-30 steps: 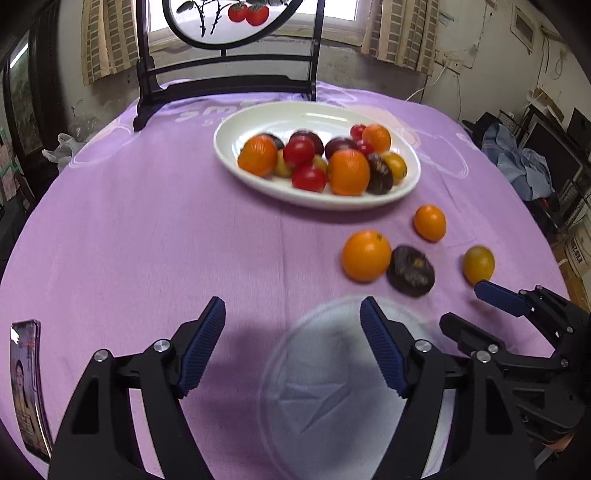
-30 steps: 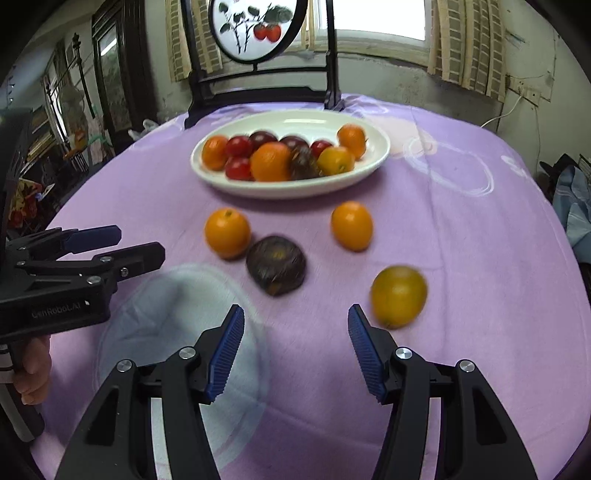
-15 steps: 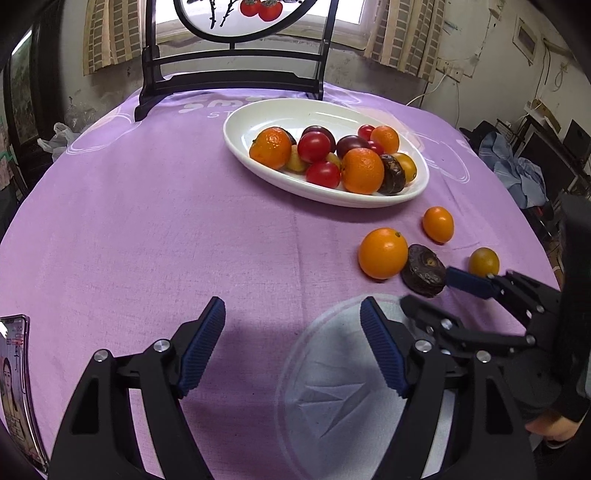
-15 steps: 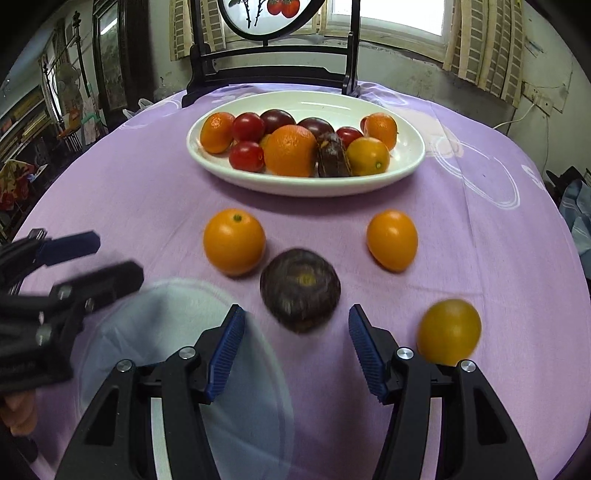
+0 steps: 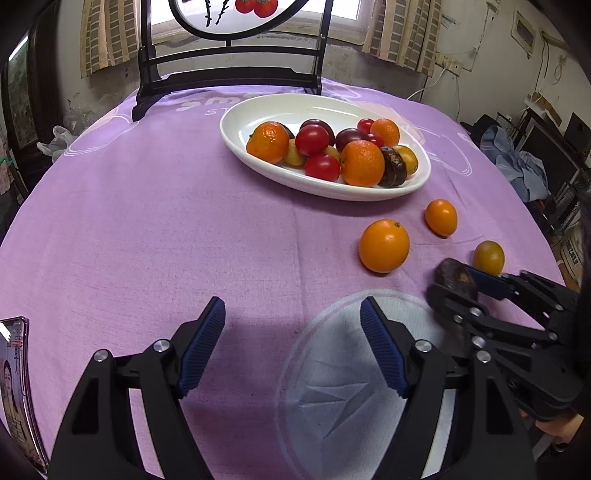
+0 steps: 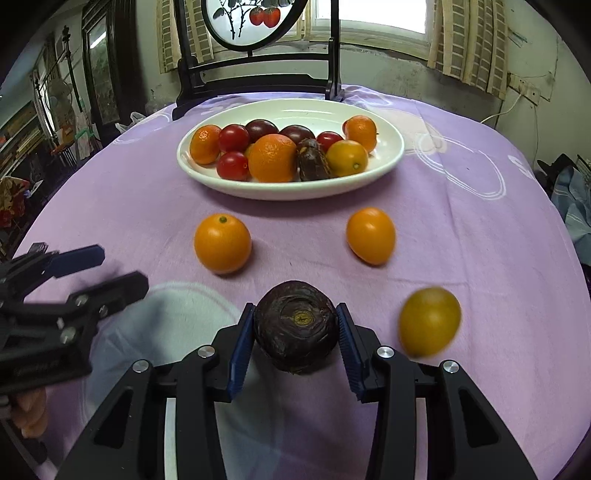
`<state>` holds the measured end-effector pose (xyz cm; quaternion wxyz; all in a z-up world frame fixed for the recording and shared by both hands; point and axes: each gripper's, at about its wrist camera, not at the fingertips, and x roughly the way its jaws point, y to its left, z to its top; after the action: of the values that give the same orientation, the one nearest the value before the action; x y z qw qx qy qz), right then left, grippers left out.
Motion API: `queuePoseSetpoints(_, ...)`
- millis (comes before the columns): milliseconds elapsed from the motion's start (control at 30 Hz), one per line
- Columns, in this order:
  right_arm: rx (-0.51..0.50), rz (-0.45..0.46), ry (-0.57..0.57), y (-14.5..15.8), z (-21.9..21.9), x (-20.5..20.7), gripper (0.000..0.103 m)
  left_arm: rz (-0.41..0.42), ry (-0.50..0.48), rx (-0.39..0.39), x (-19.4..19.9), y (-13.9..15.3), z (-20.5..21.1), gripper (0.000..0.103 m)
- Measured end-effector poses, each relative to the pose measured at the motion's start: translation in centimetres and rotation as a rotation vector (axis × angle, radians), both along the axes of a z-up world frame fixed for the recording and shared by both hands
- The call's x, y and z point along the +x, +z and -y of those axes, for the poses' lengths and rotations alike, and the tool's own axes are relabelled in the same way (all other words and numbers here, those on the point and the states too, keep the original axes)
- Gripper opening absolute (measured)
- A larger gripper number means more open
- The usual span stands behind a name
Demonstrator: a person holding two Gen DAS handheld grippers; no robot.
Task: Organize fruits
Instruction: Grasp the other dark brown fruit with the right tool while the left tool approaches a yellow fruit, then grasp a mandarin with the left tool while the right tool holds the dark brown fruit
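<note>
My right gripper (image 6: 295, 332) is shut on a dark purple wrinkled fruit (image 6: 295, 326) low over the purple tablecloth; it also shows in the left wrist view (image 5: 456, 277). Loose on the cloth lie a round orange (image 6: 222, 243), an oval orange fruit (image 6: 370, 235) and a yellow fruit (image 6: 430, 321). A white oval plate (image 6: 384, 162) further back holds several oranges, red tomatoes and dark fruits. My left gripper (image 5: 291, 350) is open and empty over the near cloth, left of the right gripper.
A dark wooden stand with a round painted screen (image 6: 255, 22) stands behind the plate. A phone (image 5: 14, 387) lies at the table's left edge. A pale round print (image 5: 351, 387) marks the cloth. Clutter sits beyond the table's right edge.
My right gripper moved forward around the dark purple fruit and closed on it. The yellow fruit looks blurred. The left gripper stayed open and shifted little.
</note>
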<state>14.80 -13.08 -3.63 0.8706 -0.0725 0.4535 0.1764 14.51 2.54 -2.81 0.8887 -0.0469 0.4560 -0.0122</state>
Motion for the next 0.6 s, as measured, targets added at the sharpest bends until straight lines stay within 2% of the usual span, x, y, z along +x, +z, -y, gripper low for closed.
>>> queuePoseSetpoints(233, 0.031, -0.014, -0.015, 0.2, 2.1, -2.8, 0.044, -0.004, -0.037, 0.000, -0.3, -0.3, 0.9, 0.074)
queuePoseSetpoints(600, 0.034, 0.021, -0.036, 0.8, 3.8, -4.2, 0.044, 0.002, -0.070, 0.039, -0.6, -0.7, 2.5, 0.074)
